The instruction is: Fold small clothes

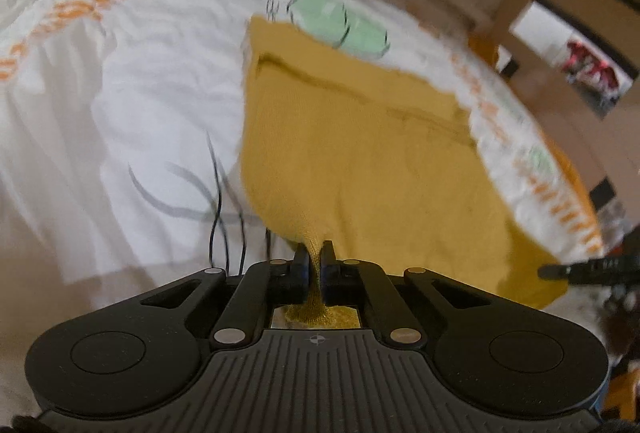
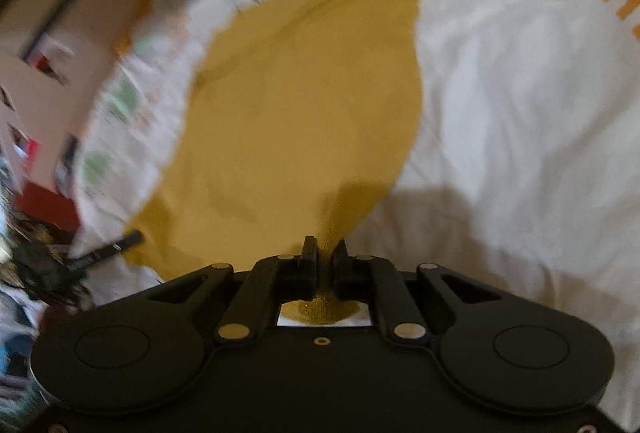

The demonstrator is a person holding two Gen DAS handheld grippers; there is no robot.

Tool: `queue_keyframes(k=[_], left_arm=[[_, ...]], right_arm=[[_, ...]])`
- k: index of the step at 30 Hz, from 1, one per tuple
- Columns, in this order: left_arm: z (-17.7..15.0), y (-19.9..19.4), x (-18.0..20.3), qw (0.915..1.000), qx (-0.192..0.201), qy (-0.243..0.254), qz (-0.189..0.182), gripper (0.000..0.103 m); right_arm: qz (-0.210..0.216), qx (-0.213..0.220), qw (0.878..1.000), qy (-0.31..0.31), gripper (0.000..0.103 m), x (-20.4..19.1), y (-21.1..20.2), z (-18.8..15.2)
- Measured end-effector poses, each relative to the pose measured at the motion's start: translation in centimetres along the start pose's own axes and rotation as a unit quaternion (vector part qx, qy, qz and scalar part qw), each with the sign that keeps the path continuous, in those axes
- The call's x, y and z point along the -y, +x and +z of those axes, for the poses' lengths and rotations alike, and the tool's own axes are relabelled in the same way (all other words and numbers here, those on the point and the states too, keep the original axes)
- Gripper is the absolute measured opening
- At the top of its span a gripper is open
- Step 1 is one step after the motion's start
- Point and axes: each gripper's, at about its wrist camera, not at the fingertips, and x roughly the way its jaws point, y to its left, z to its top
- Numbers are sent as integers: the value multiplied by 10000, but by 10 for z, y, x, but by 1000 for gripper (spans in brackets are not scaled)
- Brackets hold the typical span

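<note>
Pinching mustard cloth (image 1: 360, 161), both tools; background blurred.

One yellow garment (image 1: 360, 153) lies on one printed white bedsheet (image 1: 140, 93). Two grippers: the left (image 1: 315, 257) and the right (image 2: 323, 253).

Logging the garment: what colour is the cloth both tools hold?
Mustard yellow, plain cloth; clearest in the left wrist view.

Both views smear with motion blur. The yellow garment (image 1: 360, 161) vanishes between each claw's pinched fingers, its gripped corners hidden. The bed sheet (image 1: 140, 93) runs off the frame edges, and the room beyond the bed's far edge is unreadable.
</note>
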Motion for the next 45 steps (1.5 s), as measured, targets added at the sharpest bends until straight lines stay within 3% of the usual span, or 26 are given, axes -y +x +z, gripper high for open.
queue_keyframes(k=[10, 23, 35, 42, 45], left_arm=[[59, -4, 8, 9969, 702, -304, -205, 4], [150, 43, 0, 9900, 1316, -486, -119, 4], [201, 124, -10, 9906, 1268, -484, 144, 4], [213, 166, -28, 9909, 1092, -663, 433, 4], [215, 186, -40, 9895, 1010, -893, 513, 7]], right_arm=[[689, 1179, 9899, 371, 14, 5, -25, 32], [919, 2006, 9733, 635, 14, 19, 3, 124], [563, 2177, 9719, 690, 14, 45, 59, 209], [375, 2043, 9757, 693, 15, 55, 88, 238], [216, 2030, 9768, 652, 21, 58, 100, 244]])
